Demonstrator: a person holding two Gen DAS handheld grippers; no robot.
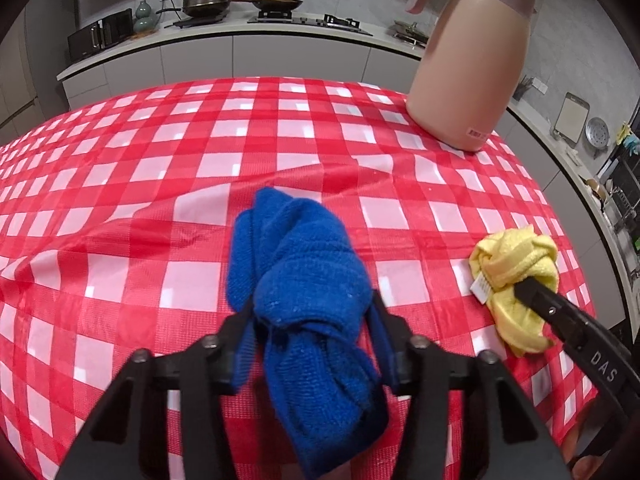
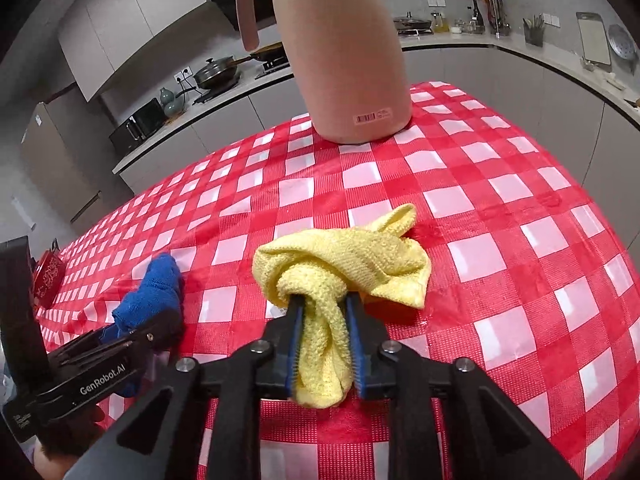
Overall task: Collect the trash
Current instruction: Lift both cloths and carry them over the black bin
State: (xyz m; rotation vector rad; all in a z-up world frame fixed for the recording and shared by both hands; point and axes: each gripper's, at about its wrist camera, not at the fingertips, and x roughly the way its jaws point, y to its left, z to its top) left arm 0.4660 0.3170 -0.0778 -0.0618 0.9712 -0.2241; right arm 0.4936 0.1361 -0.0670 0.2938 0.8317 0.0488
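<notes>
I have a cloth in each gripper. My left gripper (image 1: 312,312) is clamped on the knotted blue cloth (image 1: 304,280), pads pressing both sides of the bundle, its tail hanging toward me over the near edge of the table. My right gripper (image 2: 322,316) is clenched on the yellow cloth (image 2: 344,260), a twisted strand of it pinched between the blue pads, the loose bunch spilling ahead of the fingertips.

Taking the pink jug (image 2: 344,60) as my landmark: it stands upright at the far side of the checked tablecloth (image 2: 500,208). The yellow cloth lies nearer to me than the jug, well apart from it, almost straight in front of it in the right wrist view. The blue cloth sits to the left of the yellow one, also on my side of the jug and farther from it. Both bundles appear to rest at least partly on the tablecloth; I cannot tell whether either is fully lifted.

I judge this to be the grasp step, with both pieces secured but not yet carried away. No bin or bag shows in either view, so the next move calls for lifting both cloths clear of the tablecloth without dragging its wrinkles, keeping clear of the jug, and then swinging round to find wherever the rubbish goes. The hanging tails could snag on the table edge.
</notes>
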